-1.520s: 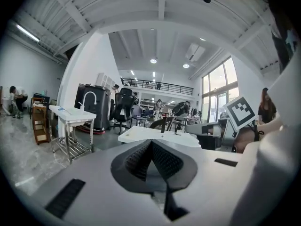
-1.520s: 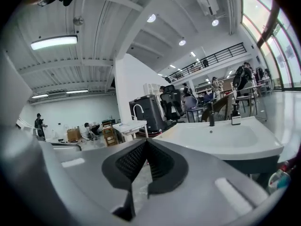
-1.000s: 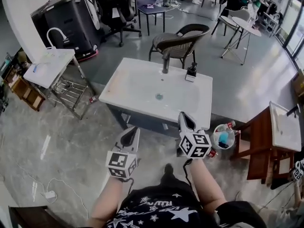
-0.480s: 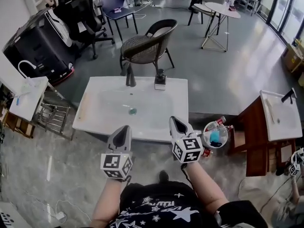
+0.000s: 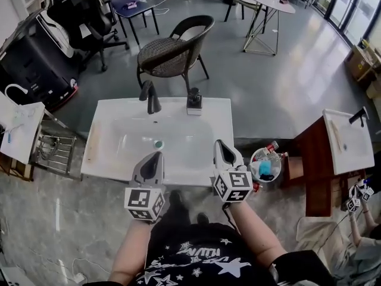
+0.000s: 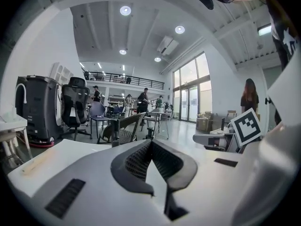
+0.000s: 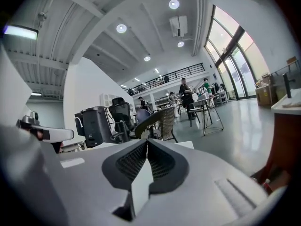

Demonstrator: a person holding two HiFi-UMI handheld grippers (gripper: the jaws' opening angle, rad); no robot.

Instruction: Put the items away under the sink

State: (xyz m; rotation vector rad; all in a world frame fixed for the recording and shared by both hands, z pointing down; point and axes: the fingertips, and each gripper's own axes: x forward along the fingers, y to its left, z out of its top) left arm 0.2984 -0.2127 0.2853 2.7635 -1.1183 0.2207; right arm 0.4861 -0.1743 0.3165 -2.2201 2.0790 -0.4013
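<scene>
A white sink top [image 5: 119, 159] with a black faucet [image 5: 149, 97] and a dark soap dispenser [image 5: 193, 102] stands straight ahead in the head view. Both grippers hover over its front edge. My left gripper [image 5: 156, 155] is shut and holds nothing; its jaws meet at the tip [image 6: 151, 141] in the left gripper view. My right gripper [image 5: 219, 143] is likewise shut and empty [image 7: 146, 141]. A clear bucket [image 5: 265, 167] holding bottles and a blue item sits on the floor just right of the sink. The space under the sink is hidden.
A woven chair [image 5: 172, 52] stands behind the sink. A wooden cabinet with a second sink [image 5: 342, 139] is at the right. Another white sink [image 5: 15, 124] and a metal rack [image 5: 53, 151] are at the left. Black office chairs [image 5: 77, 11] stand far left.
The sink has come nearer and to the middle of the view. Both grippers have moved forward over its front edge and stay shut.
</scene>
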